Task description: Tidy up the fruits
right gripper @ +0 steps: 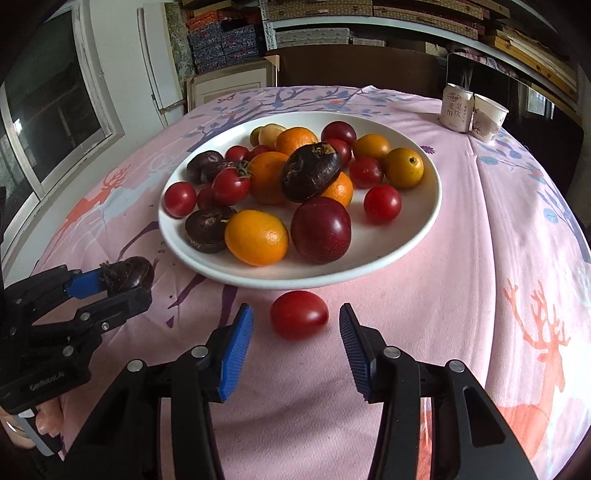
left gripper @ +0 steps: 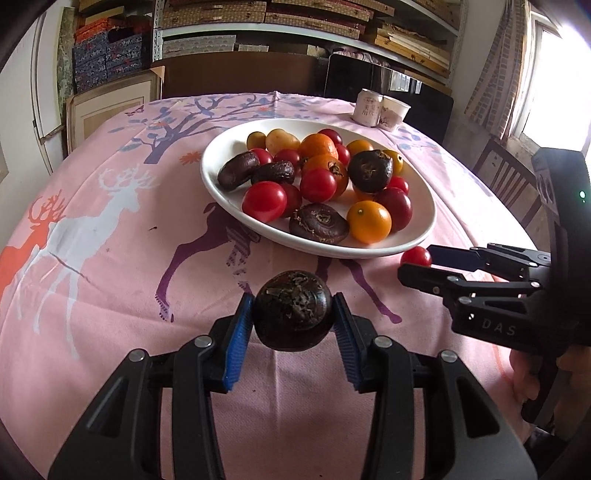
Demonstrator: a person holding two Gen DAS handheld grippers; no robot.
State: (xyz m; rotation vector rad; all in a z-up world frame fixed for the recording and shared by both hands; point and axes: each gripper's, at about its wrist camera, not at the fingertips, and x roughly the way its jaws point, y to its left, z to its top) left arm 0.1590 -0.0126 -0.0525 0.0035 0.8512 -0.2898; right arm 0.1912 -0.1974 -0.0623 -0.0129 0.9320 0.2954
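Left hand-held gripper [left gripper: 293,314] is clamped on a dark water chestnut [left gripper: 292,310], held above the table [left gripper: 110,258]. Right hand-held gripper [right gripper: 296,328] is spread around a red tomato [right gripper: 298,314], untouched, lying beside the fruit-filled plate [right gripper: 406,247].

Room beyond the work surface, as I see it through both wrist cameras.

I see a table under a pink tablecloth [left gripper: 110,258] printed with deer and trees. Behind it, metal shelving [left gripper: 258,22] carries stacked patterned boxes and flat wooden cases. I note a white door [right gripper: 155,66] and a framed window [right gripper: 48,110] at left in the right view; in the left view, a bright window [left gripper: 554,81] with a brick-patterned curtain [left gripper: 495,74] gives daylight, above a dark wooden chair [left gripper: 506,177].
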